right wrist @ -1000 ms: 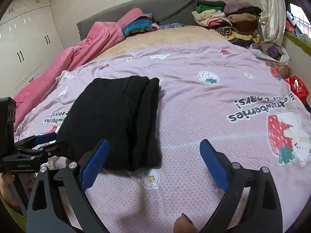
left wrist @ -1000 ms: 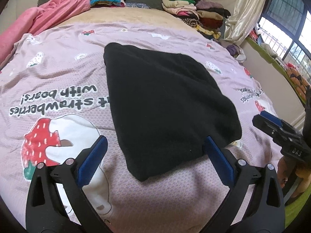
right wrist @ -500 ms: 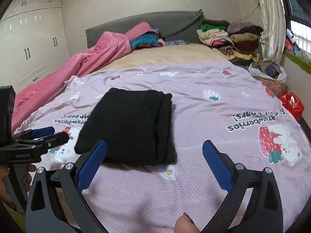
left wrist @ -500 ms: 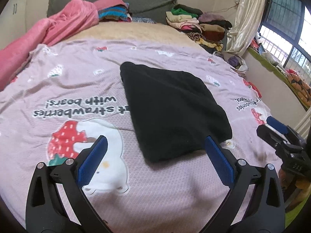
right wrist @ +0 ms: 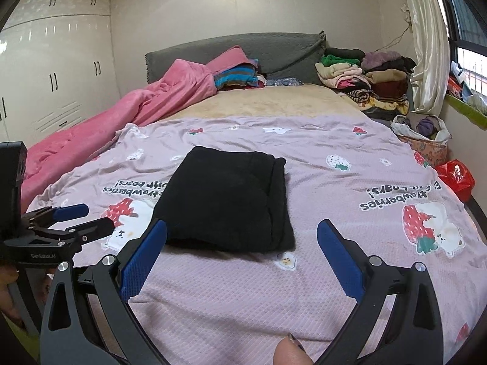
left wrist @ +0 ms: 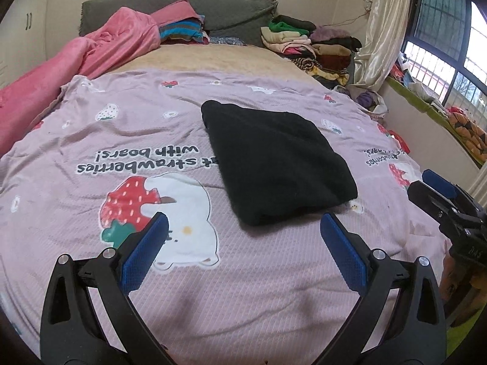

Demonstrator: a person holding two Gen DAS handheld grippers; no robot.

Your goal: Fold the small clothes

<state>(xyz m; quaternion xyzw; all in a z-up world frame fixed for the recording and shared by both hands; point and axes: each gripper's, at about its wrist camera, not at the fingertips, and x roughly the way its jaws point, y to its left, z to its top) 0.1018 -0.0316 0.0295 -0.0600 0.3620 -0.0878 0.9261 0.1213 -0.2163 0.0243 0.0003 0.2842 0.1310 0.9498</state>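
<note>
Black folded garment (left wrist: pixel 275 164) flat on lilac strawberry-print sheet (left wrist: pixel 121 127) at twelve o'clock from both tools, left gripper (left wrist: pixel 243 232) and right gripper (right wrist: pixel 242 232) each spread wide, holding nothing, clear of cloth.

One folded black garment (left wrist: pixel 275 164), two tongs (left wrist: pixel 243 222) (right wrist: pixel 242 228), one pink blanket (right wrist: pixel 121 115), two printed strawberry bears (right wrist: pixel 429 228).
</note>
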